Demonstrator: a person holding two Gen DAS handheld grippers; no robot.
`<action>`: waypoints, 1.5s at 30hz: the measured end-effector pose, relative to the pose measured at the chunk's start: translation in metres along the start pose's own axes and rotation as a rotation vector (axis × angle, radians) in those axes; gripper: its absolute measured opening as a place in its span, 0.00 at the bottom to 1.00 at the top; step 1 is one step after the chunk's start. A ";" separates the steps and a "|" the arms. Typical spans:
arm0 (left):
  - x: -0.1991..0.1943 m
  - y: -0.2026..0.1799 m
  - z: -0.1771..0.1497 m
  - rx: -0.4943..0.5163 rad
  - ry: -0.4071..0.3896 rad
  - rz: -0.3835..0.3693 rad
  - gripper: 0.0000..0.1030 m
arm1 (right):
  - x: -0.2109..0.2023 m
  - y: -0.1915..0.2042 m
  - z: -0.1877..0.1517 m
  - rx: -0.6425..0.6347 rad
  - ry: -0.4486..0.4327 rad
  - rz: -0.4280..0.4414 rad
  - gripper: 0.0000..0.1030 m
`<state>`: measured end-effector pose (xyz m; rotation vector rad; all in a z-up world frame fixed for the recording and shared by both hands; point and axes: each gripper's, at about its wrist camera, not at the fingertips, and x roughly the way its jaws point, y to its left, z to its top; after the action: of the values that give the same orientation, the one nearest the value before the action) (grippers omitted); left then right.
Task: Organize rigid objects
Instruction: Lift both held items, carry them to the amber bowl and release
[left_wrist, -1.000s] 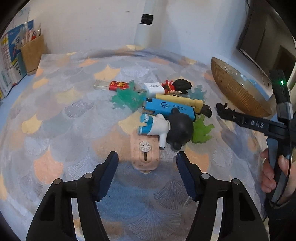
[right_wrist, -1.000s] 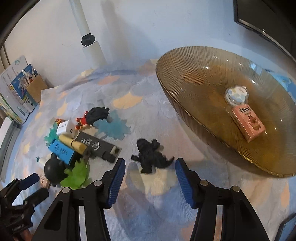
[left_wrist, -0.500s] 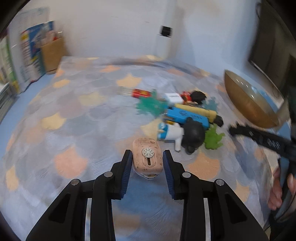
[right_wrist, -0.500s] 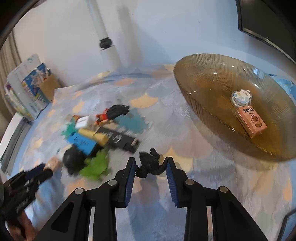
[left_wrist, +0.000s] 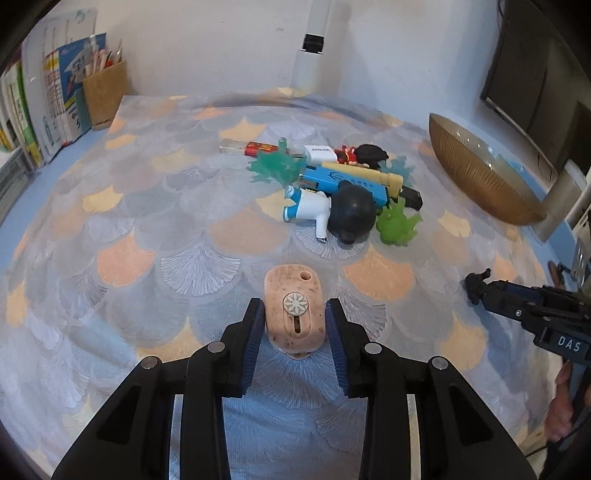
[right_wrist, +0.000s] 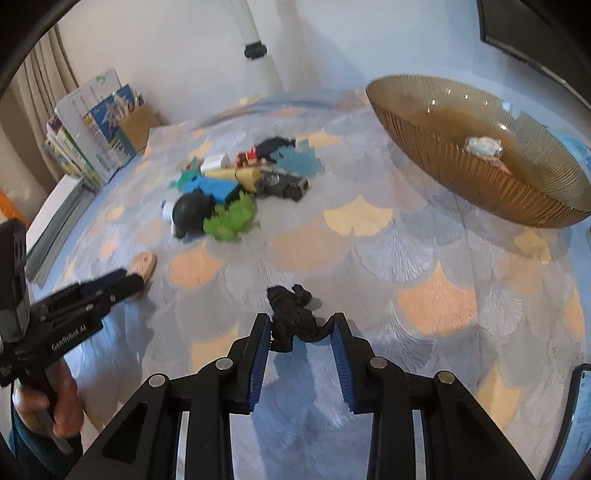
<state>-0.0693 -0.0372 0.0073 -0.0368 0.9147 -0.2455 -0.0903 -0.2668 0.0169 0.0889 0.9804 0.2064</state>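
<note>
Lengthwise, pink case points straight out from left claw.

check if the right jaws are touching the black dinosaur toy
Touching. The right wrist view shows the black dinosaur toy wedged in the right gripper, tail against one blue pad and body against the other, with no gap.

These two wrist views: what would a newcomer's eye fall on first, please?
Each gripper has a prize: the left gripper pinches a pink oval gadget, its jaws opening slightly, and the right gripper clamps a black dinosaur figure. Beyond lie a toy pile and an amber bowl.
</note>
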 end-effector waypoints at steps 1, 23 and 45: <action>0.000 0.001 0.000 -0.006 -0.002 0.001 0.43 | 0.001 -0.003 -0.001 0.002 0.015 0.005 0.34; -0.012 -0.022 0.010 0.048 -0.073 0.029 0.31 | -0.005 0.022 -0.001 -0.134 -0.029 -0.102 0.44; 0.031 -0.203 0.166 0.122 -0.119 -0.253 0.31 | -0.108 -0.108 0.099 -0.007 -0.205 -0.268 0.44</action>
<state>0.0401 -0.2536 0.1126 -0.0539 0.7744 -0.5281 -0.0514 -0.3931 0.1418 -0.0277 0.7773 -0.0449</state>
